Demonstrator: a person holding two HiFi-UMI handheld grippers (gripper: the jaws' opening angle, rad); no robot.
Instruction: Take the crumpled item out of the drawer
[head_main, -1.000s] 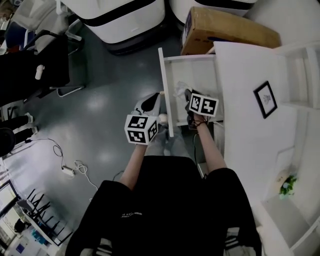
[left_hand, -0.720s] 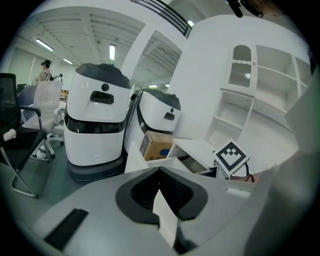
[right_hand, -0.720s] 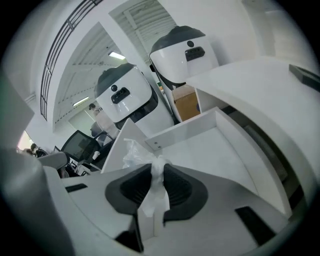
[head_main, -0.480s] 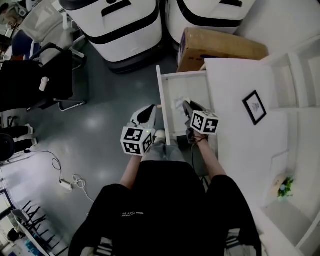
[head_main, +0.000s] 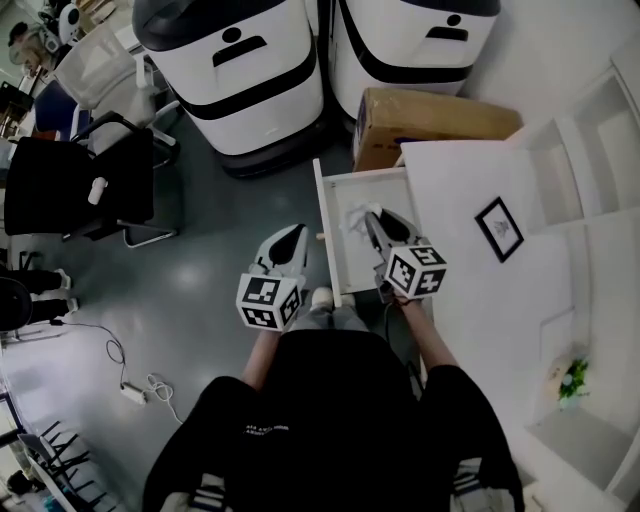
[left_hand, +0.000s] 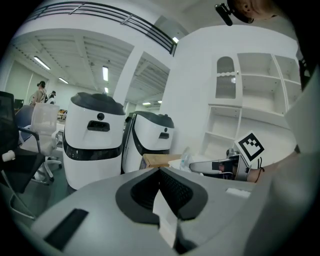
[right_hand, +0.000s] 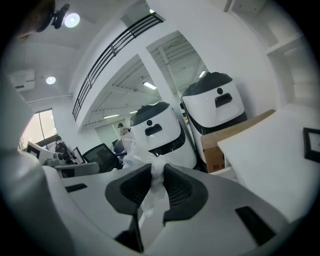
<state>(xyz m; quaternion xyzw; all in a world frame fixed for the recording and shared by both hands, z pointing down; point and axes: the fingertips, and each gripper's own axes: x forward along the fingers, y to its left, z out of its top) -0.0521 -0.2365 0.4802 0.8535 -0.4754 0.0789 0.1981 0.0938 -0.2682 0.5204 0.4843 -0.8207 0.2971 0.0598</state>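
The right hand-held gripper (head_main: 370, 216) is pinching the crumpled item (head_main: 352, 217), a wad of thin clear plastic. In the right gripper view a twisted tail of it (right_hand: 150, 187) is squeezed between the two dark pads and the bunched part sticks out past the tips. The left hand-held gripper (head_main: 293, 232) has its jaws pressed together with nothing in them. It hangs outside the drawer (head_main: 330, 265), at 9 o'clock of the drawer front.

Over the last second the right hand-held gripper has drawn back from deeper in the drawer toward the person, and the plastic has come with it. A second ago the wad lay near the middle of the drawer. Now it sits close to the front panel, at 10 o'clock of the gripper's marker cube. In the right gripper view it shows against the white machines and the room, with no drawer wall around it, so it looks lifted off the drawer floor. The grip itself has held steady.

For the task, the pickup seems done and the removal is nearly so. From the head view the plastic is still roughly above the open drawer, not past its front. The white surface (head_main: 470, 290) at 3 o'clock of the drawer carries a small picture frame (head_main: 498, 228). The thin film is held only by a narrow tail, so it could slip.
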